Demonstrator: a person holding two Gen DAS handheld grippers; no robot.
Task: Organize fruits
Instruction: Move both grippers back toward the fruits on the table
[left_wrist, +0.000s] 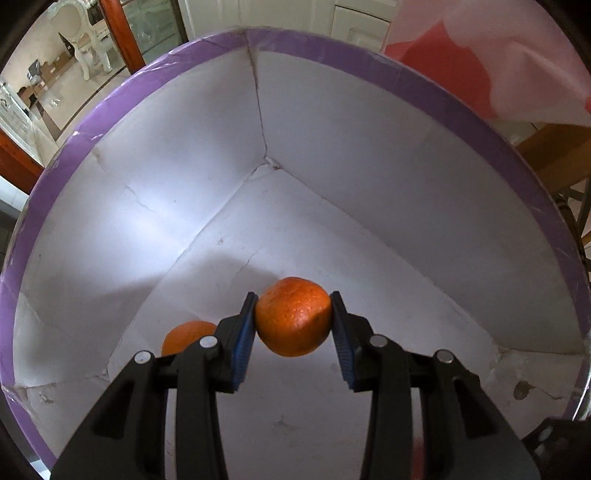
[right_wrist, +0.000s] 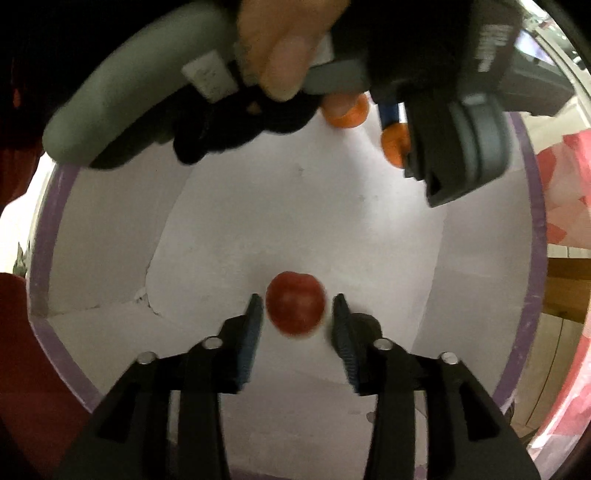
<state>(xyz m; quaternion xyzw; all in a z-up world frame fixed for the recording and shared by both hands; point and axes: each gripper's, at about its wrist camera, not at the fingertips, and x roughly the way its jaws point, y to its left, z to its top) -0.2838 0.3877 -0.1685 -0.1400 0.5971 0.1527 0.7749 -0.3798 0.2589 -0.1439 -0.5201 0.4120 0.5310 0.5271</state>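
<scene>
A purple-rimmed box (left_wrist: 147, 85) with white inner walls fills both views. Down inside it, my left gripper (left_wrist: 294, 295) is shut on an orange (left_wrist: 293, 321), its blue pads pressing on both sides. A second orange (left_wrist: 184, 338) lies on the box floor behind the left finger. My right gripper (right_wrist: 297, 297) points straight down into the same box (right_wrist: 535, 221) and is open. A dark red round fruit (right_wrist: 295, 308) lies between its fingers, with a gap on each side. At the top of the right wrist view are both oranges (right_wrist: 349, 110) and a hand (right_wrist: 284, 48) holding the left gripper's grey body (right_wrist: 476, 129).
A pink and red plastic bag (left_wrist: 480, 66) lies beyond the box's far right rim, and wooden furniture (left_wrist: 554, 155) stands beside it. The box's white floor (right_wrist: 295, 206) is bare between the red fruit and the oranges. A white chair (left_wrist: 81, 40) stands far off at the left.
</scene>
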